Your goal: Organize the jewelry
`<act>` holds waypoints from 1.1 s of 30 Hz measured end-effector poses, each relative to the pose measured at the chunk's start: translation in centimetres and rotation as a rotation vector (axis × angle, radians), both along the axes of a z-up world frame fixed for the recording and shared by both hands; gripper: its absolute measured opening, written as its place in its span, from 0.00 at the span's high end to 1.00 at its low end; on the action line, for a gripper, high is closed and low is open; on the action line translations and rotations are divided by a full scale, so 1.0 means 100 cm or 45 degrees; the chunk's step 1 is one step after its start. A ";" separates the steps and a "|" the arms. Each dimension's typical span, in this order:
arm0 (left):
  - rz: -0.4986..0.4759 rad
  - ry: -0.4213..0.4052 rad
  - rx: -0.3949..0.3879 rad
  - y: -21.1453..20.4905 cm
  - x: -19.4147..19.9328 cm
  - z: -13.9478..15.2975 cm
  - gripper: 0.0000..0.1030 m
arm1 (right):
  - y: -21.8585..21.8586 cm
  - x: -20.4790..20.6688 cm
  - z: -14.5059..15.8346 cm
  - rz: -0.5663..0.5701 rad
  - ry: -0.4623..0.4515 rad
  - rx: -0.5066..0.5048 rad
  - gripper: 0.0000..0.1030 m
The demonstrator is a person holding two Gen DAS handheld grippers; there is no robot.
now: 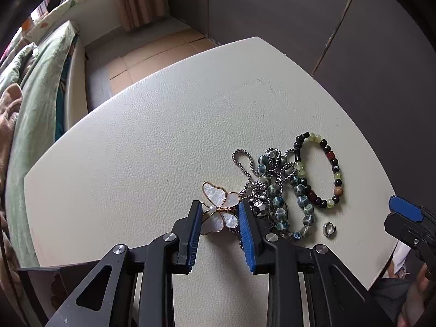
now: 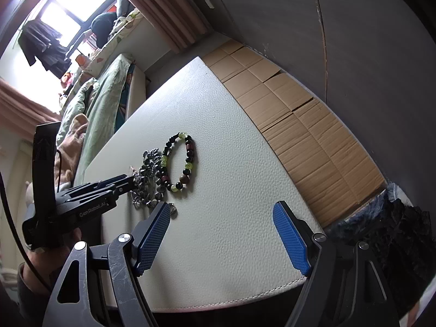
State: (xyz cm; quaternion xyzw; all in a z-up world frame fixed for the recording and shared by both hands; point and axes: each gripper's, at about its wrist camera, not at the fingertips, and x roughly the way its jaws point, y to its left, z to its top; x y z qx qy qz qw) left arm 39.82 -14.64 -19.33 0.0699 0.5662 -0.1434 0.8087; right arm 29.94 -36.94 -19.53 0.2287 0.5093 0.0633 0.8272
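A pearly white butterfly brooch [image 1: 219, 208] with a gold rim lies on the cream table [image 1: 152, 141]. My left gripper [image 1: 219, 209] has its blue pads on both sides of it, touching its wings. Right of it lie a tangled silver chain [image 1: 256, 169], a blue-grey bead bracelet [image 1: 288, 204], a black, green and red bead bracelet [image 1: 331, 169] and a small silver ring [image 1: 329, 229]. In the right wrist view my right gripper [image 2: 222, 208] is open and empty above the table [image 2: 231, 190], near the bead bracelet [image 2: 179, 162], chain pile [image 2: 147, 185] and ring [image 2: 173, 210].
A bed with green bedding [image 1: 35, 100] stands left of the table. Cardboard sheets [image 2: 297, 125] cover the floor beside a dark wall [image 1: 299, 8]. The right gripper's fingers show at the right edge of the left wrist view [image 1: 406, 212]. The left gripper shows in the right wrist view [image 2: 130, 181].
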 end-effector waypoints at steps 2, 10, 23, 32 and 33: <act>0.014 -0.015 -0.006 0.005 -0.003 0.005 0.72 | 0.002 0.001 0.000 0.008 -0.001 -0.008 0.24; 0.077 -0.078 -0.057 0.030 -0.016 0.038 0.72 | 0.023 0.003 0.008 0.122 -0.057 -0.078 0.34; 0.267 -0.175 -0.162 0.096 -0.060 0.085 0.72 | 0.076 0.011 -0.001 0.385 -0.046 -0.246 0.63; 0.400 -0.199 -0.225 0.151 -0.092 0.092 0.72 | 0.094 0.018 -0.007 0.451 -0.069 -0.385 0.64; 0.415 -0.197 -0.230 0.156 -0.094 0.090 0.72 | 0.096 0.018 -0.007 0.458 -0.076 -0.410 0.64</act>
